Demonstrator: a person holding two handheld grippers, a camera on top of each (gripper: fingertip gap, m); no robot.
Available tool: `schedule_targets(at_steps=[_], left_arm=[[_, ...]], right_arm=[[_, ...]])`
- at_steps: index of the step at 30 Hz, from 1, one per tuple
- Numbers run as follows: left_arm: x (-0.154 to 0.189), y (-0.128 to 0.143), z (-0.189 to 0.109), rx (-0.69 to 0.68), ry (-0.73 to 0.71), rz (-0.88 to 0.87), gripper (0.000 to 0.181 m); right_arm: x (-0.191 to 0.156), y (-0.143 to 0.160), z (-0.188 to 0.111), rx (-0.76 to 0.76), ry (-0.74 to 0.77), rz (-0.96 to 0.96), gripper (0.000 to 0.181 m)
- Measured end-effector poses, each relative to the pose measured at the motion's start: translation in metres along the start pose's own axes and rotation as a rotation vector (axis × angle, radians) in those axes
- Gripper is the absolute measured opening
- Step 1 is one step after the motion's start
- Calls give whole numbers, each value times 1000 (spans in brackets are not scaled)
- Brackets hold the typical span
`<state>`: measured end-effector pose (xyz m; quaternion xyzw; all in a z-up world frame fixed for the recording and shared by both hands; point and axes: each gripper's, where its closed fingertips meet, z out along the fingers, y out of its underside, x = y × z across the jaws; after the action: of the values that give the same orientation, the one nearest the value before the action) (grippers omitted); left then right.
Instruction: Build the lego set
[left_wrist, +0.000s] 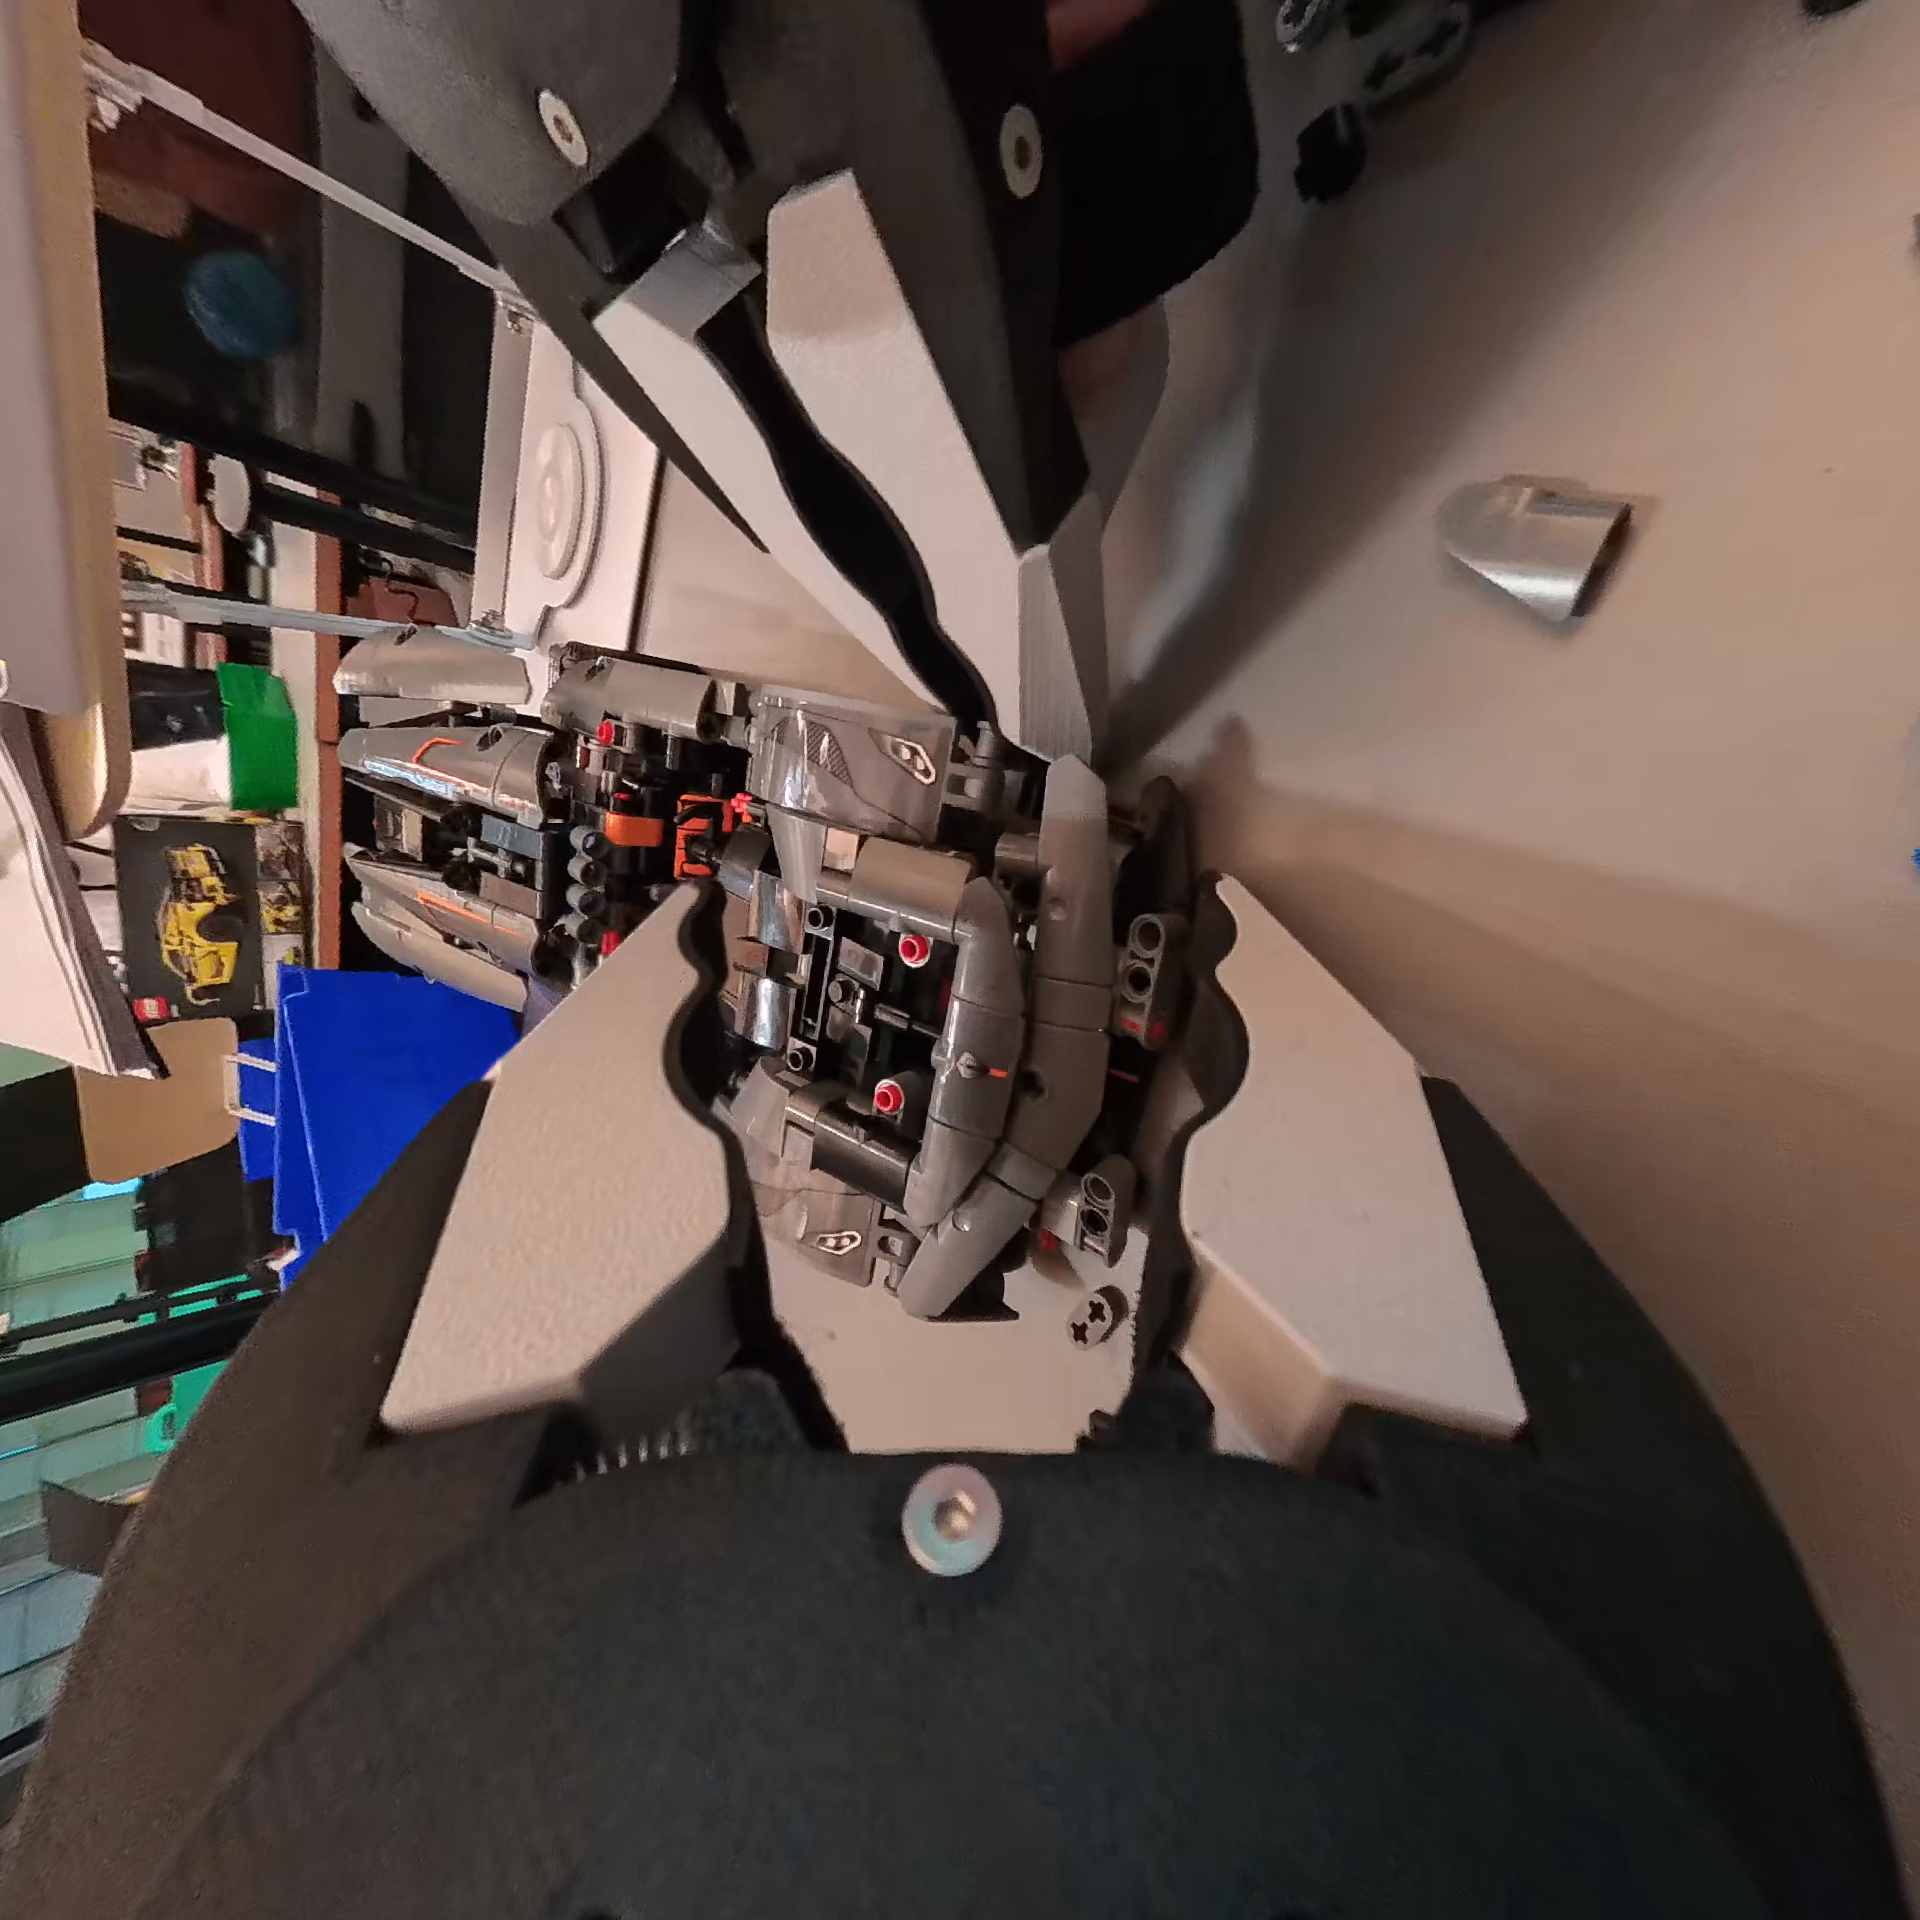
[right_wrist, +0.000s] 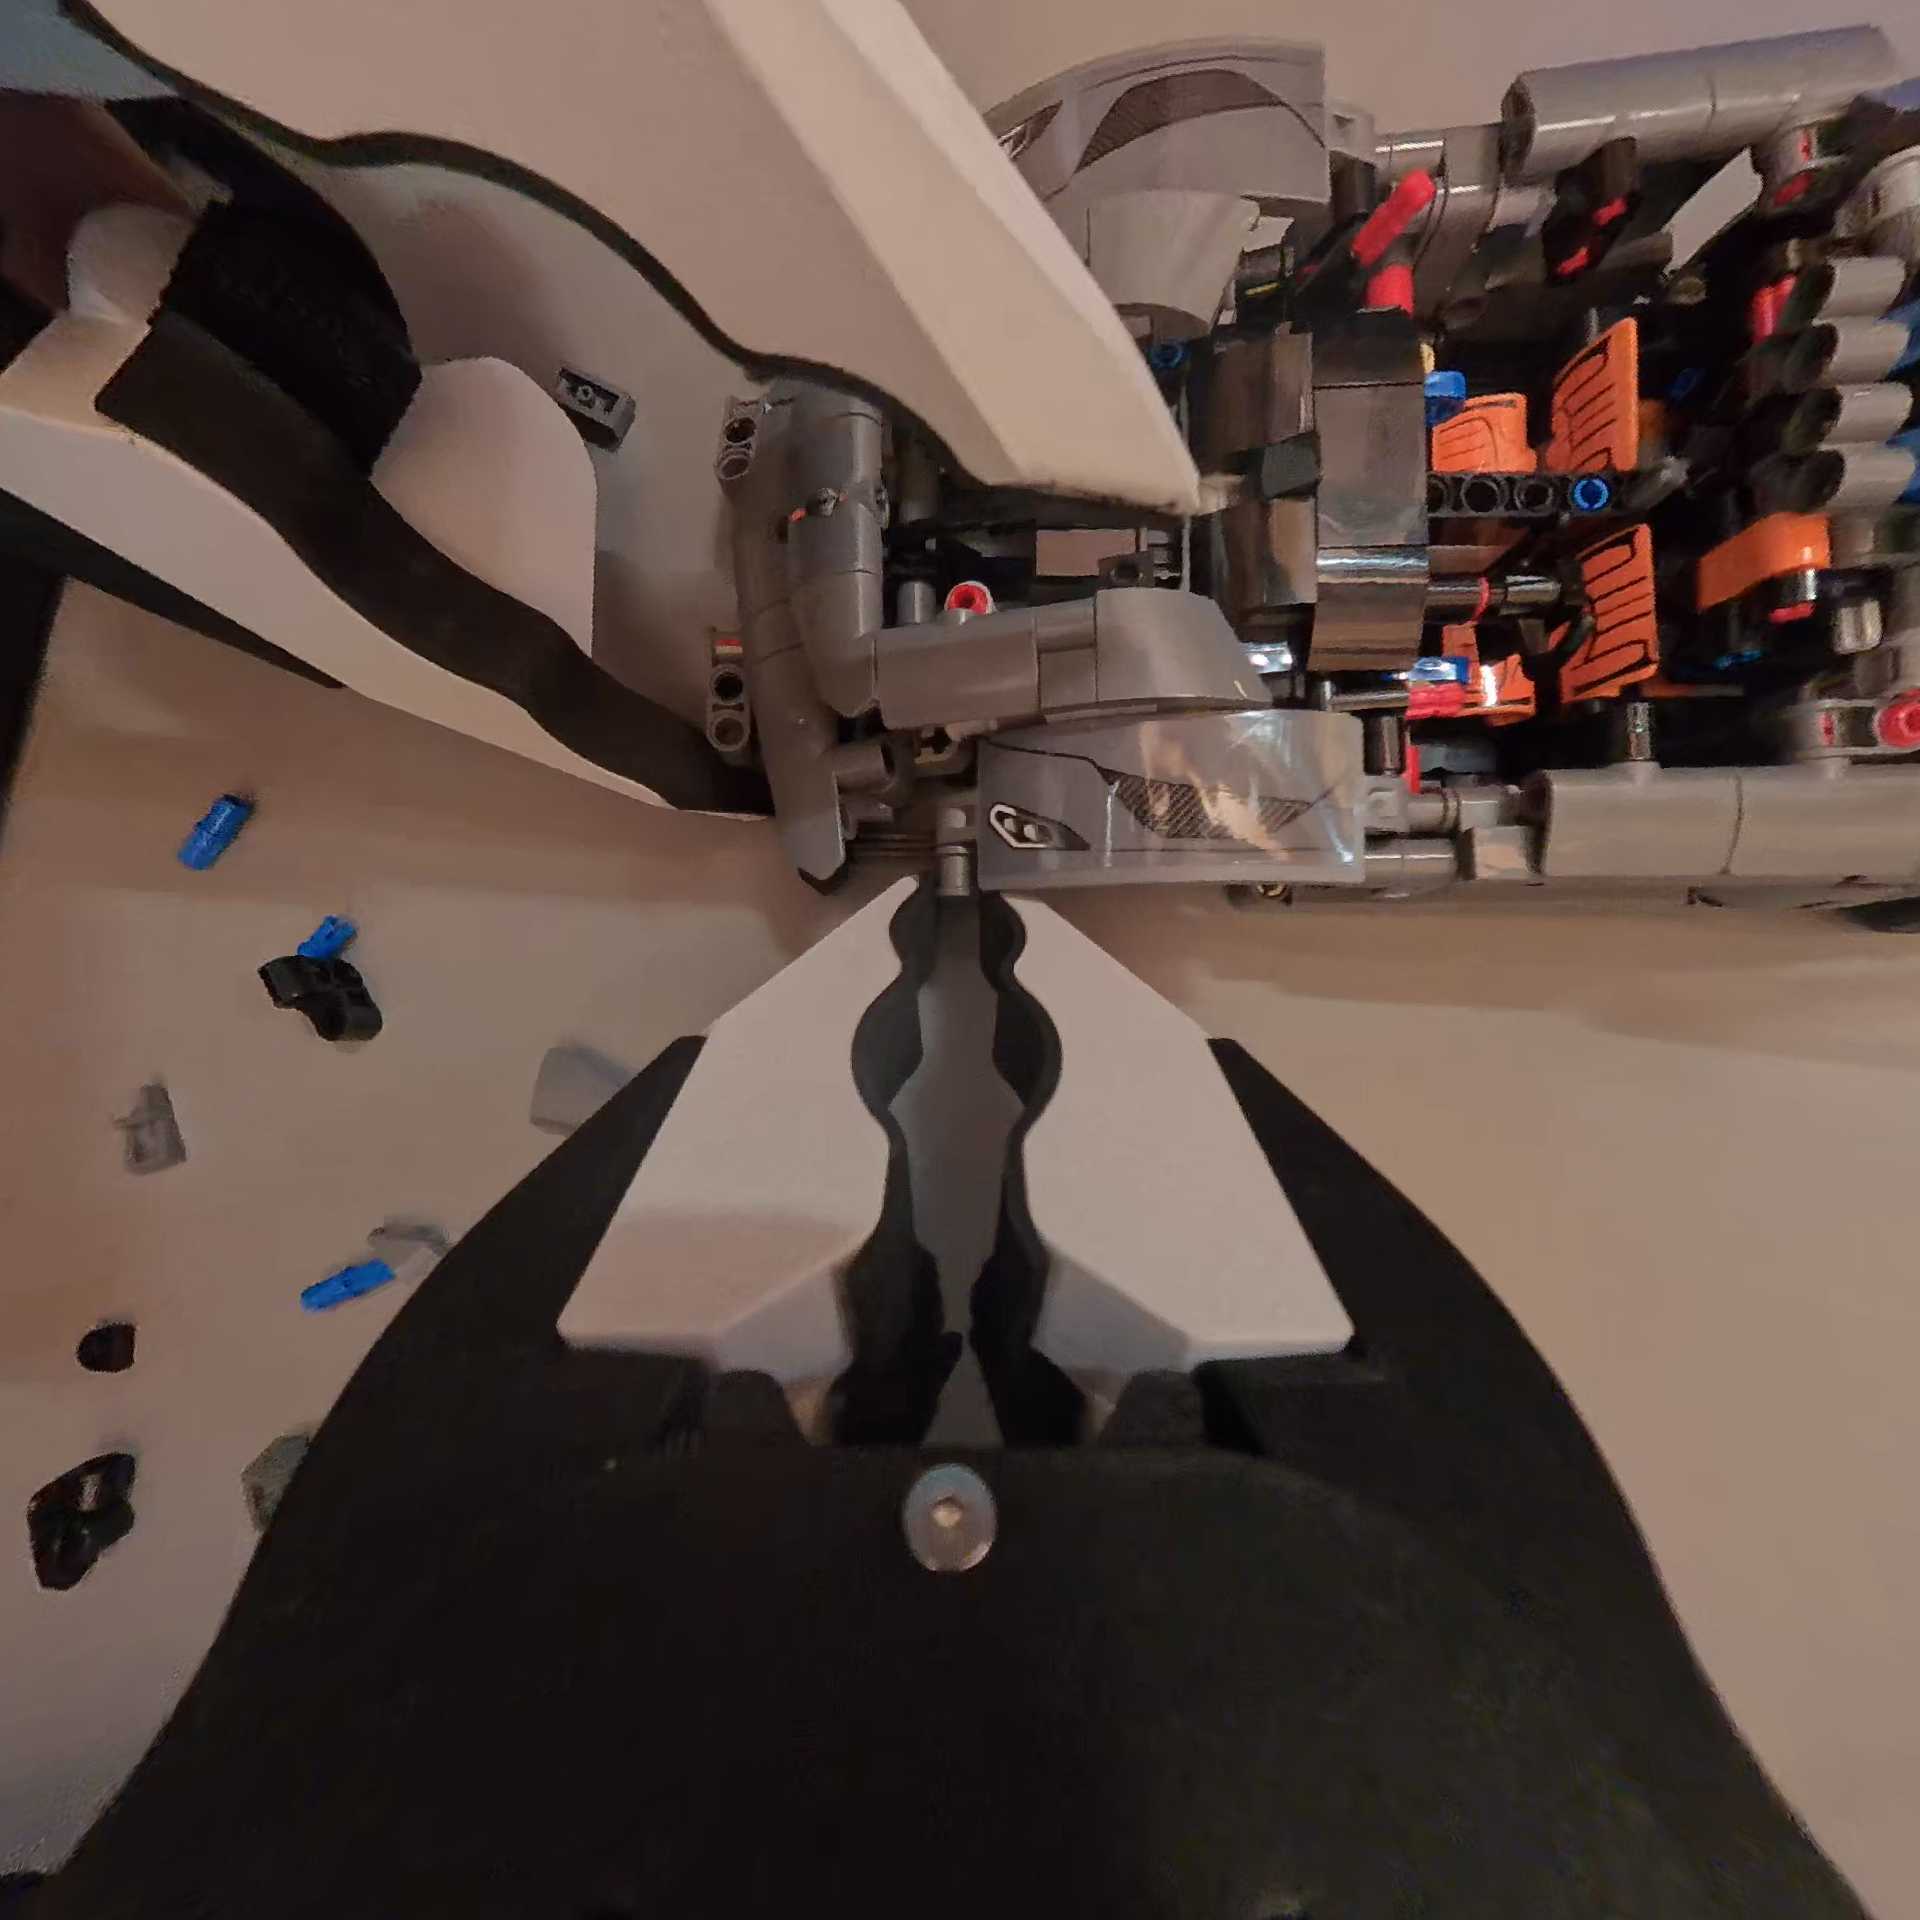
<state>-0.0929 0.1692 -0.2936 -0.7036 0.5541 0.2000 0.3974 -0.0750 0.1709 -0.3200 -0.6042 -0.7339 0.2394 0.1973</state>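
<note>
Lego car (right_wrist: 1195, 665), lying long across the table (right_wrist: 1558, 1195), is straddled at its front end by the wide-apart left gripper (left_wrist: 956, 935), while a thin grey piece (right_wrist: 956, 1091), pinched in the right gripper (right_wrist: 951, 914), is pointed straight at its near side.

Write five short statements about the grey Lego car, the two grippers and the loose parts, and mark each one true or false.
1. The left gripper has its jaws spread wide around the end of the grey Lego car. True.
2. The right gripper is wide open and far from the model. False: its jaws are nearly closed on a thin grey part, with the tips at the car's edge.
3. Blue pins lie loose on the table. True.
4. The car's interior shows green seats. False: they are orange.
5. A curved silver panel lies apart from the car. True.
</note>
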Motion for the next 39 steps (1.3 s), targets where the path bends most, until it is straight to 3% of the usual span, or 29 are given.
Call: schedule_targets(at_steps=[23,39], left_arm=[[1,5,3,11,43,-65,82],[19,9,-13,27,101,-30,69]], right_arm=[[1,-4,0,36,37,-102,5],[-16,-2,3,-5,-56,-81,7]])
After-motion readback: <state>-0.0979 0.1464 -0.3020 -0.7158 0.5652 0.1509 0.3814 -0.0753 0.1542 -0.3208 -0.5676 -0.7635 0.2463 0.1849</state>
